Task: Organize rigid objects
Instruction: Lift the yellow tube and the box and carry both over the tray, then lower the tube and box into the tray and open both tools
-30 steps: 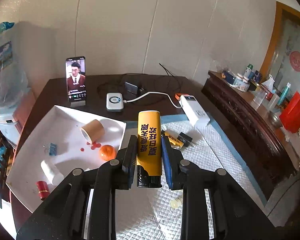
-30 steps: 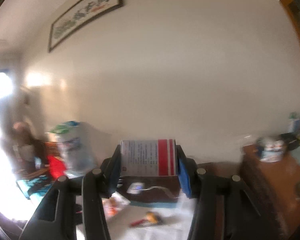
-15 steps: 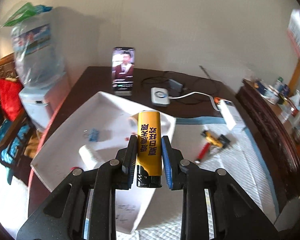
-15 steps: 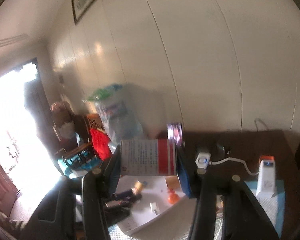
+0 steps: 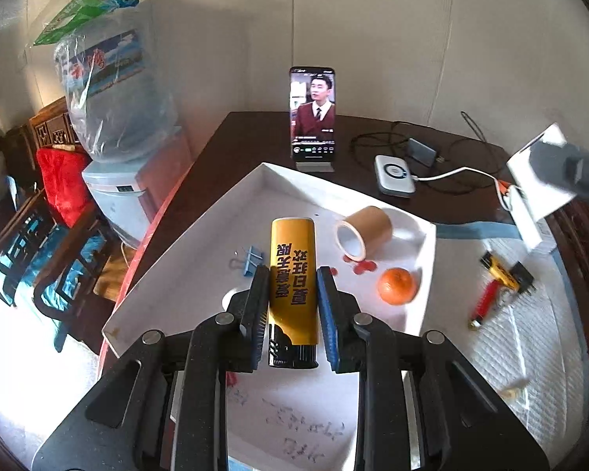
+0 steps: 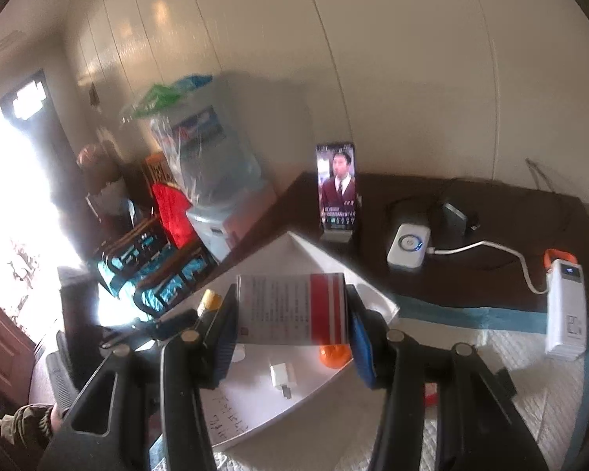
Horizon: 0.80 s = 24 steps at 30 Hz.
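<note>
My left gripper (image 5: 292, 294) is clamped on a yellow lighter (image 5: 293, 274), pads pressing both its long sides, and it hangs above the near half of the white tray (image 5: 184, 271). My right gripper (image 6: 290, 314) is clenched on a small white box with red stripes (image 6: 292, 308), which sits over the same tray from the other side.

Nearest risk: the lighter is gripped low, by its black end, so most of its length sticks out ahead of the pads. I judge that a quick tilt could let it pivot or slip before I have it down.

Just beyond it, at about eleven o'clock, lies a blue binder clip (image 5: 252, 260); at one o'clock a roll of brown tape (image 5: 363, 235) lies on its side, and at two o'clock an orange (image 5: 397, 291). Both round things could roll if the lighter drops onto them or I nudge the tray.

The right gripper shows at the far right edge of the left view, so both tools are heading for one tray; I reckon a collision is possible if I lower them together.

Farthest, at twelve o'clock, the phone (image 5: 312, 114) stands upright behind the tray's far corner; pushing the tray back could topple it.
</note>
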Available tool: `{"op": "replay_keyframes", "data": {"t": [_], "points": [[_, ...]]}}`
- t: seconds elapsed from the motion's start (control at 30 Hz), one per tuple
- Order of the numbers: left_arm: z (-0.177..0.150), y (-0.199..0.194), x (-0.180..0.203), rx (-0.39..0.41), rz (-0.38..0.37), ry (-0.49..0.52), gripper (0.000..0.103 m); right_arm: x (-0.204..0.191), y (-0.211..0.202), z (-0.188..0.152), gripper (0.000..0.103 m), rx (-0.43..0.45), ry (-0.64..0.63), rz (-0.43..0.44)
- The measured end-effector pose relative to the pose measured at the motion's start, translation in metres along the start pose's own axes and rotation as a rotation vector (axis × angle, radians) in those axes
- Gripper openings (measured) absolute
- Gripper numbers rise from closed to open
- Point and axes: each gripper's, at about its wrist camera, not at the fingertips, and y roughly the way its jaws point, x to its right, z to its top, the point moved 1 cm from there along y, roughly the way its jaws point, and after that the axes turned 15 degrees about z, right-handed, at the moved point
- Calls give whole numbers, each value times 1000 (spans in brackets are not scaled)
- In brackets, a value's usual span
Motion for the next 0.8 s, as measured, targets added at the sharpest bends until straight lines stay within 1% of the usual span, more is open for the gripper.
{"op": "replay_keyframes", "data": {"t": [0.13,0.27,0.37,0.47,0.53,0.6,0.8], "points": [[10,25,4,-45,-5,-19,23,15,43,-5,49,-105,37,-7],[10,57,3,-131,-6,-74,24,25,83,-25,49,-208,68,-29],[6,69,2,-164,13,-96,24,30,105,-42,49,-260,75,-53],[0,81,2,-191,42,-86,24,35,122,-55,49,-303,78,-80],[-2,84,4,-184,67,-61,24,35,130,-60,50,-318,60,-95],[-4,86,4,-174,91,-42,24,31,131,-60,50,-315,27,-106],[-3,94,-2,-183,109,-58,24,29,133,-59,50,-306,1,-115]]}}
